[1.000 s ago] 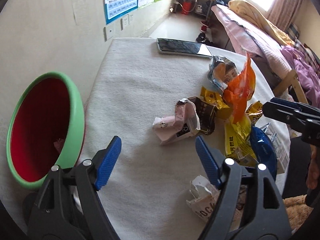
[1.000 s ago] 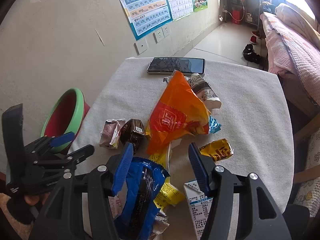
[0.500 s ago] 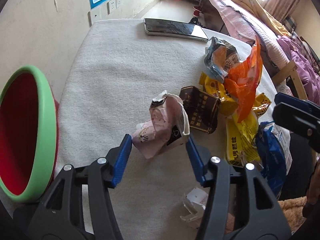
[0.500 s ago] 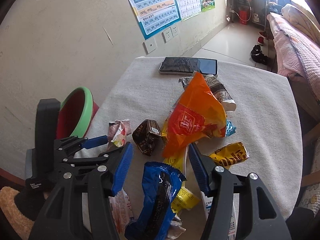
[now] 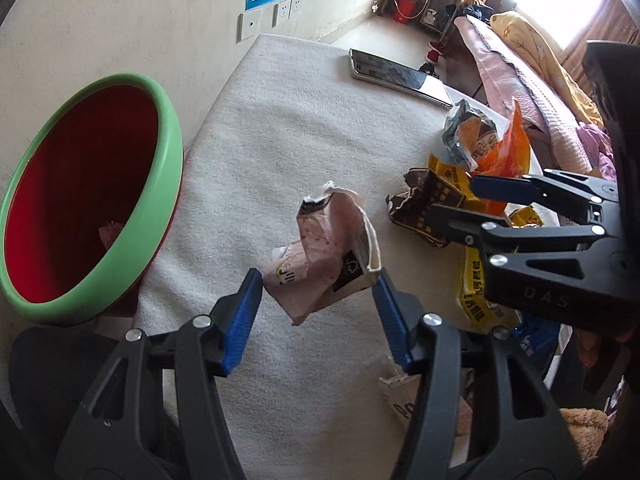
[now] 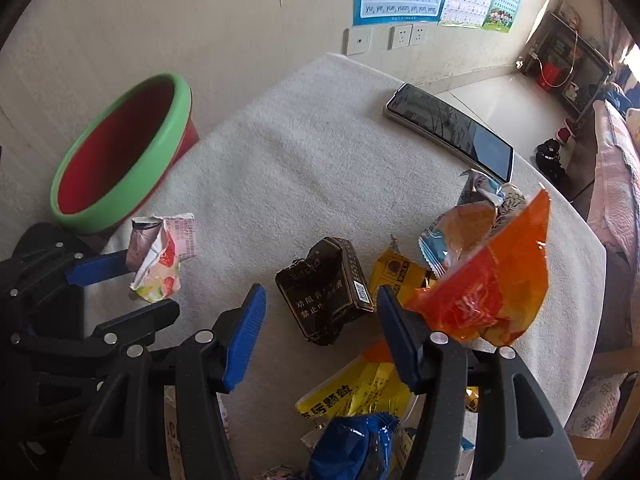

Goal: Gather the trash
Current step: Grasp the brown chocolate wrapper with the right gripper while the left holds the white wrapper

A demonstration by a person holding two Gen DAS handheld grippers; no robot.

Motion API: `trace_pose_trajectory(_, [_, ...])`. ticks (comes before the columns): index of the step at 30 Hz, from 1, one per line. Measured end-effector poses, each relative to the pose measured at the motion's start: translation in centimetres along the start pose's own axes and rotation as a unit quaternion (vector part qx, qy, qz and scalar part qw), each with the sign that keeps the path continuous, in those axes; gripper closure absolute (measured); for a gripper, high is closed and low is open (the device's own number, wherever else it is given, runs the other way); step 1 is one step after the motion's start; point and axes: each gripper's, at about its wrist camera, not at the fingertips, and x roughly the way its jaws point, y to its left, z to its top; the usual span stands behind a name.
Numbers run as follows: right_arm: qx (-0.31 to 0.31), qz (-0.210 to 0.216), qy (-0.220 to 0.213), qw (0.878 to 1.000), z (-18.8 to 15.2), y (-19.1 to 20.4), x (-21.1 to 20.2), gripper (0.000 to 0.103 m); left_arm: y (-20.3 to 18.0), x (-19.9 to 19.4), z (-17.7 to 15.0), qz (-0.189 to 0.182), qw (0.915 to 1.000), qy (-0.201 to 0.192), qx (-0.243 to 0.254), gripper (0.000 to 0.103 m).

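Observation:
My left gripper (image 5: 318, 308) is shut on a crumpled pink carton (image 5: 326, 256) and holds it above the white table cloth (image 5: 304, 128); it also shows in the right wrist view (image 6: 160, 256). The red bin with a green rim (image 5: 80, 200) stands at the left, off the table edge. My right gripper (image 6: 320, 320) is open with its blue pads either side of a dark brown cigarette pack (image 6: 326, 290) that lies on the cloth. It shows in the left wrist view (image 5: 472, 204) over that pack (image 5: 428, 204).
An orange bag (image 6: 496, 280), yellow wrappers (image 6: 352, 392), a blue wrapper (image 6: 352, 448) and a grey-blue wrapper (image 6: 476, 208) lie heaped at the right. A phone (image 6: 448, 132) lies at the far edge. A torn carton (image 5: 404, 404) lies near the front.
My left gripper closed on the pink carton and lifted it off the cloth. My right gripper moved left from the blue wrapper to the brown pack.

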Motion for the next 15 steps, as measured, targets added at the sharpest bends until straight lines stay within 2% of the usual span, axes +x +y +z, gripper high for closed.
trace_pose_trajectory(6, [-0.076, -0.039, 0.038, 0.996, -0.2, 1.6, 2.4, 0.047, 0.3, 0.3, 0.1, -0.001, 0.9999, 0.004, -0.010, 0.047])
trace_pose_trajectory(7, [-0.082, -0.044, 0.035, 0.995, -0.3, 1.7, 2.6, 0.049, 0.5, 0.3, 0.1, -0.002, 0.9999, 0.004, -0.013, 0.047])
trace_pose_trajectory(8, [-0.080, -0.042, 0.033, 0.995, -0.4, 1.7, 2.7, 0.055, 0.6, 0.3, 0.1, -0.003, 0.9999, 0.004, -0.016, 0.047])
trace_pose_trajectory(10, [-0.054, -0.020, 0.028, 0.998, -0.5, 1.0, 2.5, 0.058, 0.6, 0.4, 0.1, -0.004, 0.9998, 0.005, -0.020, 0.047])
trace_pose_trajectory(11, [-0.031, -0.002, 0.024, 0.999, -0.4, 0.3, 2.3, 0.073, 0.6, 0.4, 0.1, -0.004, 0.9997, 0.005, -0.022, 0.047])
trace_pose_trajectory(12, [-0.004, 0.031, 0.025, 0.999, -0.3, -0.5, 2.2, 0.083, 0.7, 0.4, 0.0, -0.005, 0.9997, 0.005, -0.024, 0.047])
trace_pose_trajectory(13, [0.028, 0.063, 0.024, 0.997, -0.3, -1.4, 2.1, 0.082, 0.7, 0.5, 0.0, -0.005, 0.9997, 0.006, -0.024, 0.047])
trace_pose_trajectory(15, [0.061, 0.077, 0.020, 0.995, -0.4, -2.5, 1.8, 0.083, 0.7, 0.5, -0.1, -0.005, 0.9997, 0.007, -0.024, 0.047])
